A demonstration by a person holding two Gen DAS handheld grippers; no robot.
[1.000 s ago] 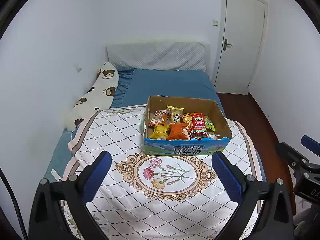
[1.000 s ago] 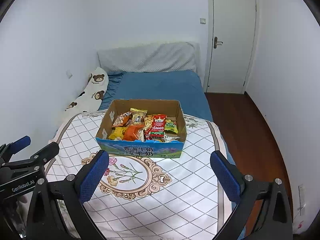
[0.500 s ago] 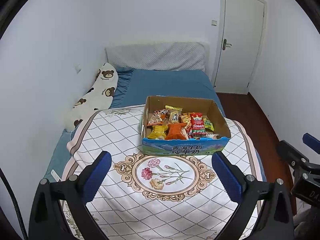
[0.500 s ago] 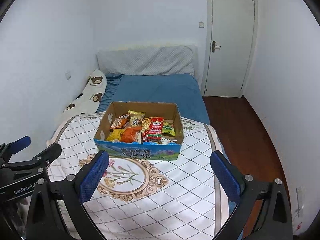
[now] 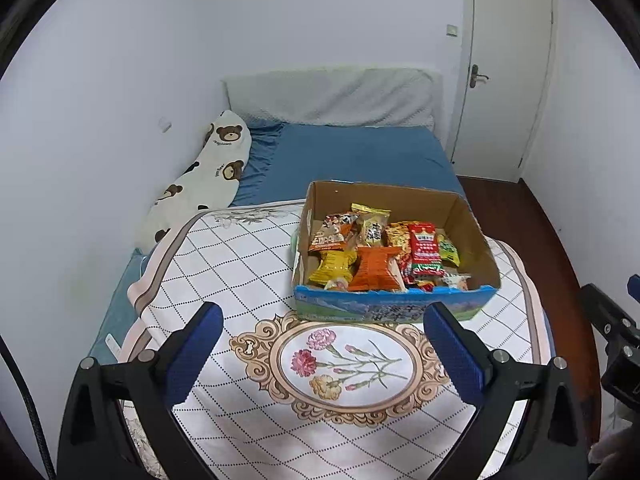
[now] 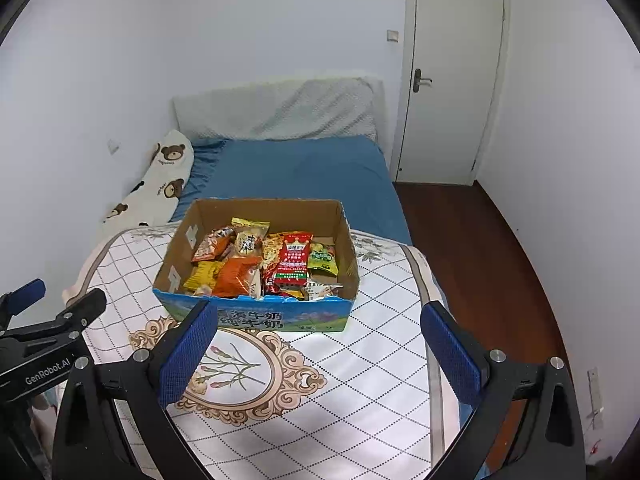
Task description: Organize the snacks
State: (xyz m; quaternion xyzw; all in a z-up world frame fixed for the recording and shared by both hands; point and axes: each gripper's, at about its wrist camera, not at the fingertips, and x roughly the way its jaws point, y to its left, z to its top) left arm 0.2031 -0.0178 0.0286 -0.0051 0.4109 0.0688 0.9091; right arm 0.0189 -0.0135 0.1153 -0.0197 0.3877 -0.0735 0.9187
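The snacks (image 5: 376,252) sit packed in an open cardboard box (image 5: 472,236), at the centre of both of your wrist views. The box rests on a white quilt (image 5: 240,264) with a diamond grid and a floral medallion (image 5: 344,364), spread over the near end of the bed (image 5: 352,156).

Inside the box, in your left view, an orange packet (image 5: 376,268) lies at the front middle with a yellow packet (image 5: 334,266) just to its left. A red packet (image 5: 424,246) lies right of centre, and a green packet (image 5: 448,252) lies against its right side. The blue printed front wall of the box faces you, just above the medallion.

Your left gripper (image 5: 324,348) hovers low over the quilt in the lower part of its frame, jaws wide apart and holding nothing; its blue pads (image 5: 196,352) frame the medallion. Your right gripper (image 6: 320,344) is likewise spread wide and empty, its left pad overlapping the box's front wall in the picture, though you cannot tell that it touches.

At the upper left, a bear-print pillow (image 5: 208,176) lies along the wall beside the blue sheet. A grey headboard cushion (image 5: 332,96) stands at the far end of the bed. A closed white door (image 6: 452,80) fills the upper right, above the dark wooden floor (image 6: 472,248).
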